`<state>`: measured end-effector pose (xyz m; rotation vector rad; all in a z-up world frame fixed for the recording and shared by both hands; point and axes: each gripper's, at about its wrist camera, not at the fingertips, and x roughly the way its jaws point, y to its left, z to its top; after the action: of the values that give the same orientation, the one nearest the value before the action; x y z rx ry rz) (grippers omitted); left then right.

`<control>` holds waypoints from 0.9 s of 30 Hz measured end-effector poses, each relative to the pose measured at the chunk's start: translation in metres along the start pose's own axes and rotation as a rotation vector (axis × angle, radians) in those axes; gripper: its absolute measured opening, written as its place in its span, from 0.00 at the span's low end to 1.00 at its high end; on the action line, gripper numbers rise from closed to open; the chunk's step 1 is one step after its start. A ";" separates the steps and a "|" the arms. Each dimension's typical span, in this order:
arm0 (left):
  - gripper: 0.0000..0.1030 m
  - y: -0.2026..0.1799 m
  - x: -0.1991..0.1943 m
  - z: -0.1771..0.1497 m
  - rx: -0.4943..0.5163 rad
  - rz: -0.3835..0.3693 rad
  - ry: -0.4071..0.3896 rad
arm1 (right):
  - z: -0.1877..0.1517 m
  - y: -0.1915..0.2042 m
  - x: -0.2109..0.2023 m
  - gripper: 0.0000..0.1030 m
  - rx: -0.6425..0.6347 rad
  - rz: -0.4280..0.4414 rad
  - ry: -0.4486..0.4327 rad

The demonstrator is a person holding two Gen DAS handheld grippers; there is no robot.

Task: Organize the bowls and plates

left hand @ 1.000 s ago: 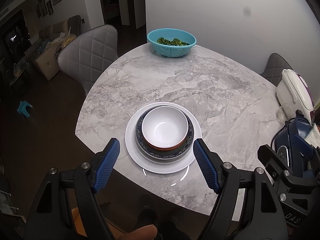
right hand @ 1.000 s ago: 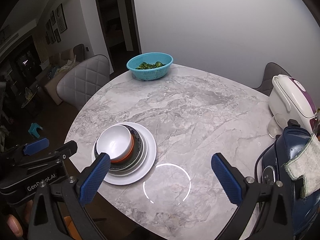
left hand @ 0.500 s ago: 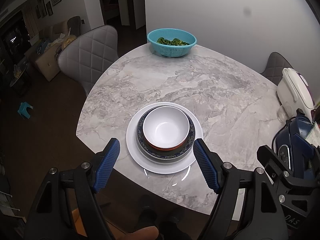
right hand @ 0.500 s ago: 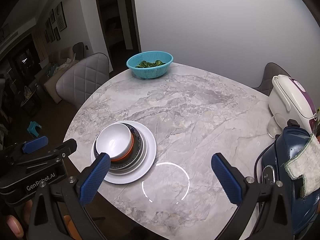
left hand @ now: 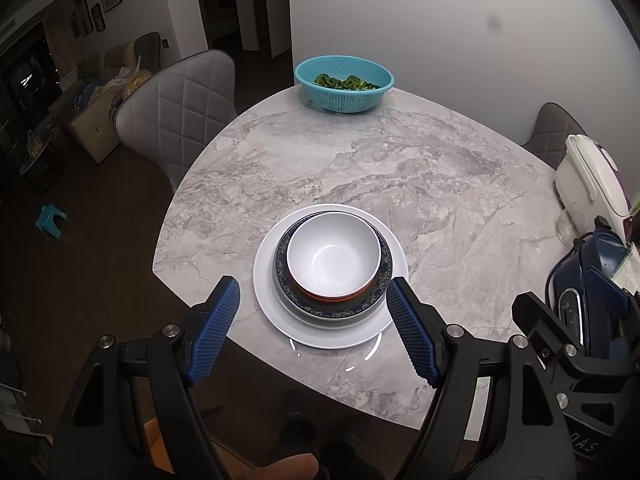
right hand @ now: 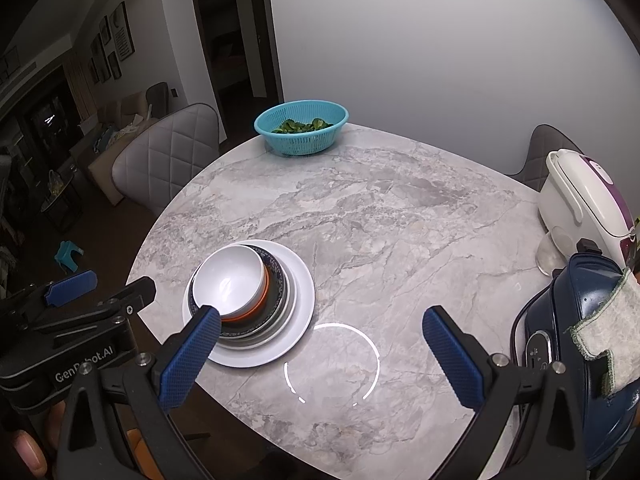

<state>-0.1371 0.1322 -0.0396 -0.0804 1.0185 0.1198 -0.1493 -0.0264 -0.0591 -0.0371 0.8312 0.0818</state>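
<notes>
Plates and bowls sit as one nested stack near the table's close edge: a white bowl inside an orange-rimmed bowl, on a dark patterned plate, on a wide white plate.

Nearest the viewer, the left gripper hangs above and just short of the stack, jaws spread wide on either side of it with nothing between the pads. The right gripper is likewise spread and empty, over bare marble to the right of the stack.

Judging by the tidy nesting, stacking looks finished or about to be undone; any next move would need a descent and a grip on one rim.

Farther off stands a teal colander of greens at the far edge, with appliances at the right.
</notes>
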 end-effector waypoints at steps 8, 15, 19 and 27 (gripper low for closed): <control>0.73 0.000 0.000 0.000 0.000 0.000 0.000 | -0.002 0.001 0.002 1.00 -0.001 0.000 0.002; 0.73 0.000 0.002 0.000 0.001 -0.001 0.001 | -0.003 0.001 0.003 1.00 0.000 -0.001 0.003; 0.73 0.000 0.003 0.001 0.004 -0.001 0.003 | -0.002 0.001 0.003 1.00 -0.002 0.000 0.004; 0.73 0.001 0.003 0.002 0.005 -0.002 0.003 | -0.002 0.001 0.004 1.00 -0.003 0.001 0.007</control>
<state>-0.1337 0.1334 -0.0412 -0.0775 1.0212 0.1153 -0.1484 -0.0252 -0.0636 -0.0402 0.8378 0.0841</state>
